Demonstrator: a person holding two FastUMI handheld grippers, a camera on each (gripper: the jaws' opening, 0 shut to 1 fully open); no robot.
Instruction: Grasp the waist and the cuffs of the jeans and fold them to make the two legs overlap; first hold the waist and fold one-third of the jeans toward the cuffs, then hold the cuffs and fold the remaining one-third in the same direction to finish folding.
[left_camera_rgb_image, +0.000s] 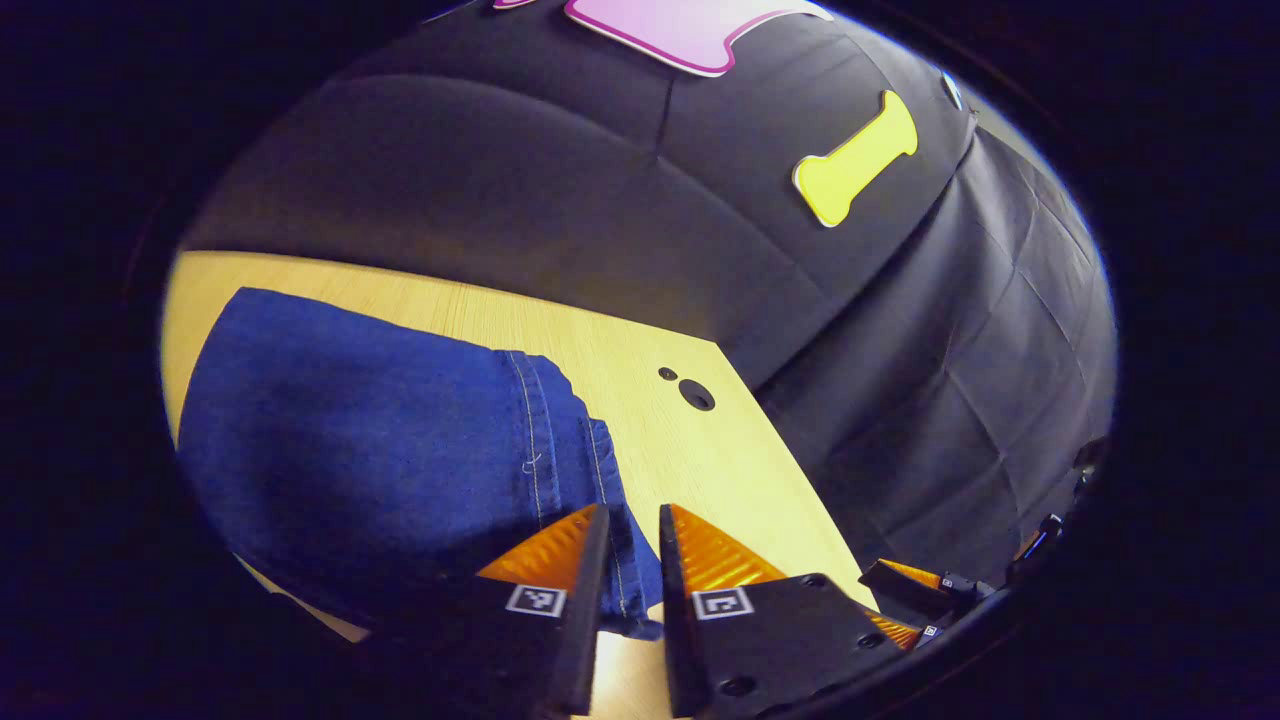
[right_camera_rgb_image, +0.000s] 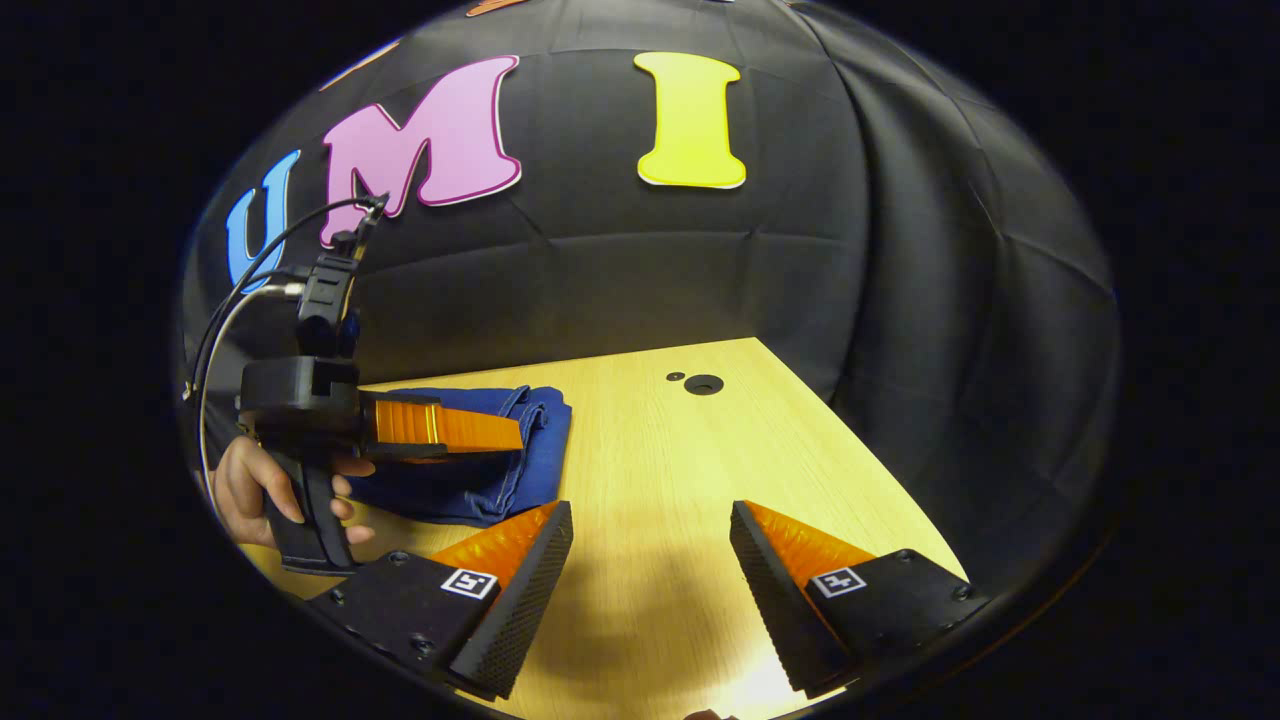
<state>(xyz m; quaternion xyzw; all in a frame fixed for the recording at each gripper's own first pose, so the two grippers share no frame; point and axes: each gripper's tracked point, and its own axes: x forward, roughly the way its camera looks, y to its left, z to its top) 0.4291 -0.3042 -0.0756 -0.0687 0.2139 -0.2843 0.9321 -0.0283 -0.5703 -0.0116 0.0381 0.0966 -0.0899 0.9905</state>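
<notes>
Left gripper view: jeans' (left_camera_rgb_image: 370, 440) hem between near-closed fingers (left_camera_rgb_image: 560, 560).

Folded jeans (right_camera_rgb_image: 480, 470) lie on the table (right_camera_rgb_image: 660, 480) toward its left side in the right gripper view, two holes (right_camera_rgb_image: 703, 384) in the tabletop to their right, near the far edge.

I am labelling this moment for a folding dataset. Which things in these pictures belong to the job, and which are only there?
Belong to the job:
- jeans, lying folded on the table
- left gripper, fingers close together at the jeans' hem
- right gripper, open above bare table

Only there:
- table
- two holes in the table
- cables on the left gripper
- hand holding it
</notes>
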